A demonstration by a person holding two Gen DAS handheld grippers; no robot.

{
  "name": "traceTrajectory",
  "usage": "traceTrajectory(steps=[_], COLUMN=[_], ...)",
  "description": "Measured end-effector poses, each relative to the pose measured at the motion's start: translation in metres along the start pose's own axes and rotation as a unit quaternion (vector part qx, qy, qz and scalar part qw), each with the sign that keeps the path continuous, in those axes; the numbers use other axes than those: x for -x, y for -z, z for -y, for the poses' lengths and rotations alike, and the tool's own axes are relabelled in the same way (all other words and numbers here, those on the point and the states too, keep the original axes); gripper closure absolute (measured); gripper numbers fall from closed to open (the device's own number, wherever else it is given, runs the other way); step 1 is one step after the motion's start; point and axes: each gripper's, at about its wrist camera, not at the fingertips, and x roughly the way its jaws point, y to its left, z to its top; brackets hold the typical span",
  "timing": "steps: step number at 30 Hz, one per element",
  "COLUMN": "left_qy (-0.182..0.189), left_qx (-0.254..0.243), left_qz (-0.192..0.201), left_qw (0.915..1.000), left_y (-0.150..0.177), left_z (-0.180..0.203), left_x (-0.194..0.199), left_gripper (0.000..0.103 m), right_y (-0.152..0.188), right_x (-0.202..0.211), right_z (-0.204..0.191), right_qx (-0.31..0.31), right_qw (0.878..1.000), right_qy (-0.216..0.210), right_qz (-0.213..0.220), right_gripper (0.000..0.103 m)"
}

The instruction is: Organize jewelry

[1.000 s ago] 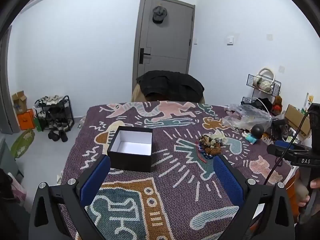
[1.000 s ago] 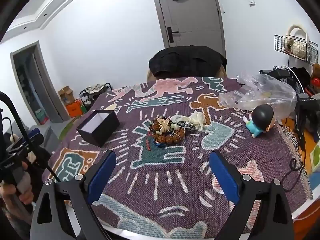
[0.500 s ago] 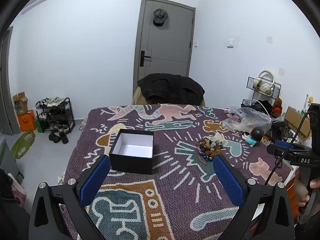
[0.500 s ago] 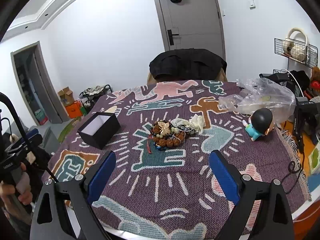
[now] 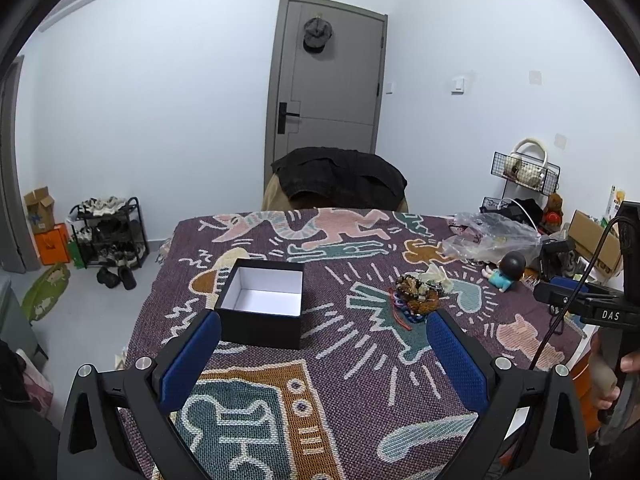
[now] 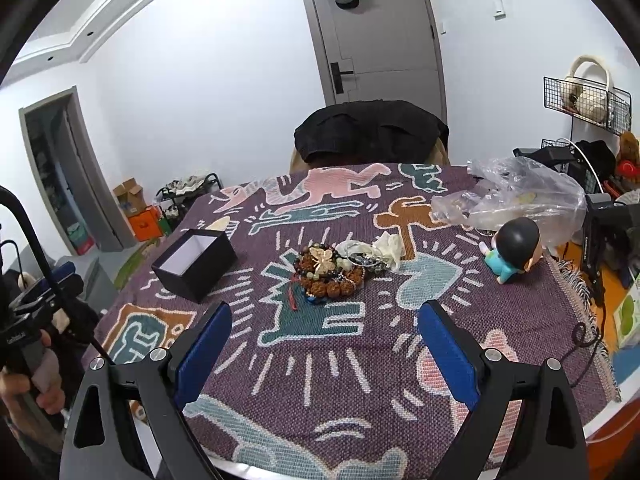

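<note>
On the patterned tablecloth [image 6: 328, 380], the jewelry pile [image 6: 332, 270] sits mid-frame, black box [image 6: 195, 265] at left (empty). Left gripper [image 5: 322, 356] and right gripper [image 6: 324, 344] hover, fingers spread; the first pickup seems next.

Jewelry pile [image 6: 330, 270] — a heap of brown beaded bracelets topped by a pale butterfly-shaped piece, with darker beads, a red cord trailing off its near-left edge, and cream fabric touching its right side. Black box [image 6: 195, 265] — square, open, lidless, white inside, upright on the patterned cloth, well apart to the left of the pile [image 5: 416, 300]; box interior [image 5: 262, 294] shows nothing in it.
</note>
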Motion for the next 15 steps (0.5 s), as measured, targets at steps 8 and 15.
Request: traceTrajectory(steps=[8,15], left_qy=[-0.002,-0.002], left_qx=[0.004,-0.001], left_qz=[0.004,0.007], left_qw=[1.0,1.0], left_y=[0.0007,0.0017], left_z=[-0.0021,-0.0002], left_x=[0.0015,0.0025], left_gripper=[0.0,0.0], right_y=[0.0004,0.0012], right_x=[0.0,0.0005], right_z=[-0.0019,-0.0014], right_qx=[0.004,0.004], right_qw=[1.0,1.0], right_qy=[0.0,0.002], right_qz=[0.0,0.002], right_gripper=[0.008,0.008])
